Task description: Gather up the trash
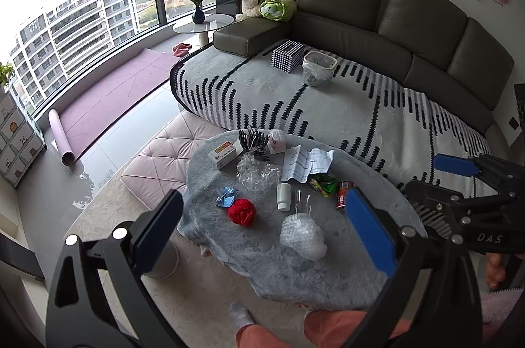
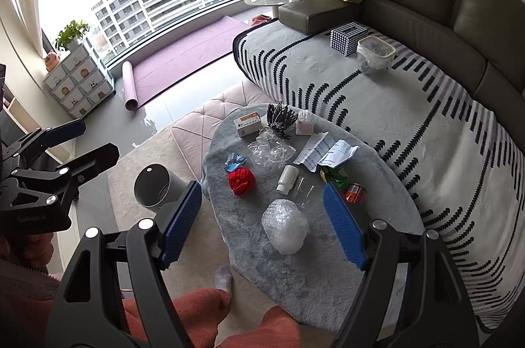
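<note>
**Both hand-held grippers poised open above a littered counter**

The left hand-held gripper (image 1: 264, 229) and the right hand-held gripper (image 2: 262, 220) hang over the near edge of the counter (image 1: 262, 275), both tilted down toward it with their jaws spread wide and nothing between the pads. That reads as a waiting stance before the first pick: the wide opening suits bulky, soft litter.

The trash lies ahead of and below the fingers. Nearest, framed between the jaws of each, is a wad of bubble wrap (image 2: 284, 229). Just beyond it stand a clear cup (image 2: 303, 191) and a white bottle (image 2: 287, 179) lying on its side. To the left of these sits a red crumpled ball (image 2: 241, 180) with a blue wrapper (image 2: 235, 162) just past it. Further out are clear plastic film (image 2: 270, 149), folded paper (image 2: 328, 154), a green wrapper (image 2: 334, 175), a small red can (image 2: 354, 193), a small box (image 2: 246, 124) and a dark spiky piece (image 2: 279, 118).

The likely target, a lined bin (image 2: 375, 52), sits well beyond the counter on the patterned blanket (image 2: 328, 85) over the sofa, beside a dotted box (image 2: 347, 37). A grey cylinder (image 2: 157, 185) stands to the left by the counter edge. The cup and bottle crowd the far side of the bubble wrap, so a deep reach could knock them over. The person's knees (image 2: 229, 315) are tucked below the near edge.
</note>
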`<state>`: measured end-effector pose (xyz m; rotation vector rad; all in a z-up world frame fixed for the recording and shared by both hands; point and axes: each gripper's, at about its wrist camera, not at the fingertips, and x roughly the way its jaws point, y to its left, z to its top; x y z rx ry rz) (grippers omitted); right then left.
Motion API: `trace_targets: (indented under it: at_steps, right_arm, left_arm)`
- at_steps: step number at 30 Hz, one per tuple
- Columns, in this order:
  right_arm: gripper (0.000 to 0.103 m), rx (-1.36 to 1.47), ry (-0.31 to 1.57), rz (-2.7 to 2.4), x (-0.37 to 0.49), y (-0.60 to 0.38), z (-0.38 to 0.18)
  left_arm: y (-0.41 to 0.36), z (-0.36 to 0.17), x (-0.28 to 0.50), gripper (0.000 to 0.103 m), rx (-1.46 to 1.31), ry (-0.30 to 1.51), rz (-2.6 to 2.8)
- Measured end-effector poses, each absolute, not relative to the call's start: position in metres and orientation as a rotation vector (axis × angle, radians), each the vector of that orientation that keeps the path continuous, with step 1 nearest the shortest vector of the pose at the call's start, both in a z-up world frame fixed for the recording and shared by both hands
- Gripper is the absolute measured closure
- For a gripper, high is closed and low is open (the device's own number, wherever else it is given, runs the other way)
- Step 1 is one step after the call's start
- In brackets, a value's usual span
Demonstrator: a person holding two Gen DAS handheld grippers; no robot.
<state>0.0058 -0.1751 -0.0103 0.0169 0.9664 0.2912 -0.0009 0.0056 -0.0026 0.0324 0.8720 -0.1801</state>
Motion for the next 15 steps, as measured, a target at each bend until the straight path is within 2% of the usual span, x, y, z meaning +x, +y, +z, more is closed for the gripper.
trace_targets:
  at_steps: [15]
  right_arm:
    - [0.029,0.017,0.965,0.29,0.0056,-0.1738,-0.0105]
  left_arm:
    - [-0.0009,-0.0001,-0.0029,0.004,0.031,0.869,-0.19]
